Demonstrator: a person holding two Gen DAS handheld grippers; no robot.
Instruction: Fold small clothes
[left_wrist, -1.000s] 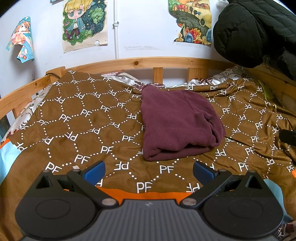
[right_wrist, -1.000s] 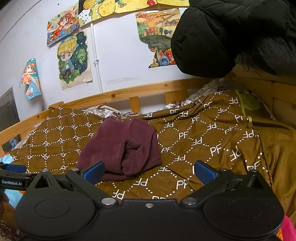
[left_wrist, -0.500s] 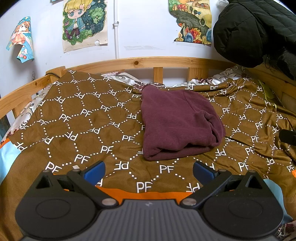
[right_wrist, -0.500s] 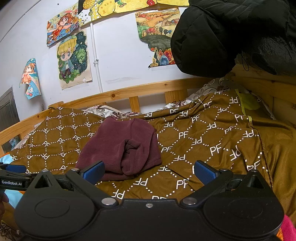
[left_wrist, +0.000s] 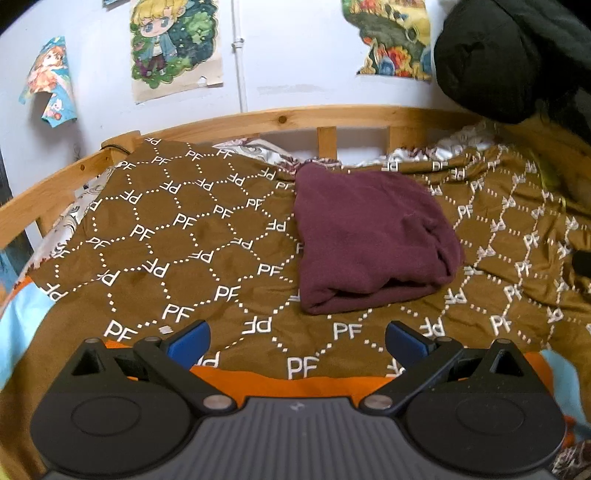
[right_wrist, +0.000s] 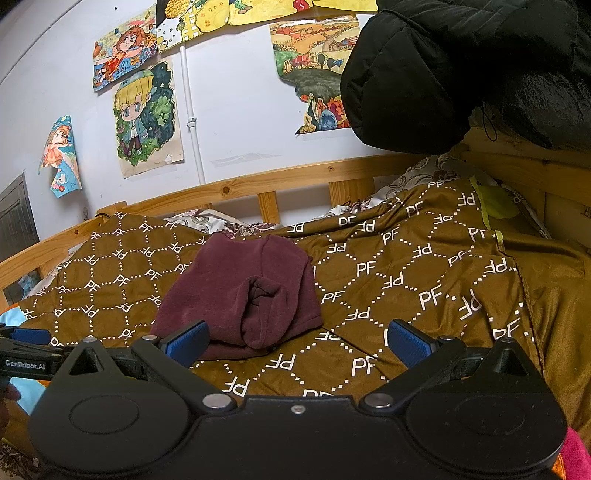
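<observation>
We are looking along the left gripper (left_wrist: 297, 338), its blue pads spread wide and gripping nothing, hovering low at six o'clock over the brown patterned blanket (left_wrist: 177, 236); the folded maroon garment (left_wrist: 369, 236) is lying on that blanket just beyond the fingers, towards one o'clock, touching neither pad; the wooden bed rail (left_wrist: 258, 122) is curving behind it at twelve o'clock; we are seeing the right gripper (right_wrist: 295, 341) likewise gaping wide and empty, with the maroon garment (right_wrist: 240, 291) sitting at eleven o'clock just past its left pad; a black jacket (right_wrist: 461, 74) is hanging at two o'clock above the bed
</observation>
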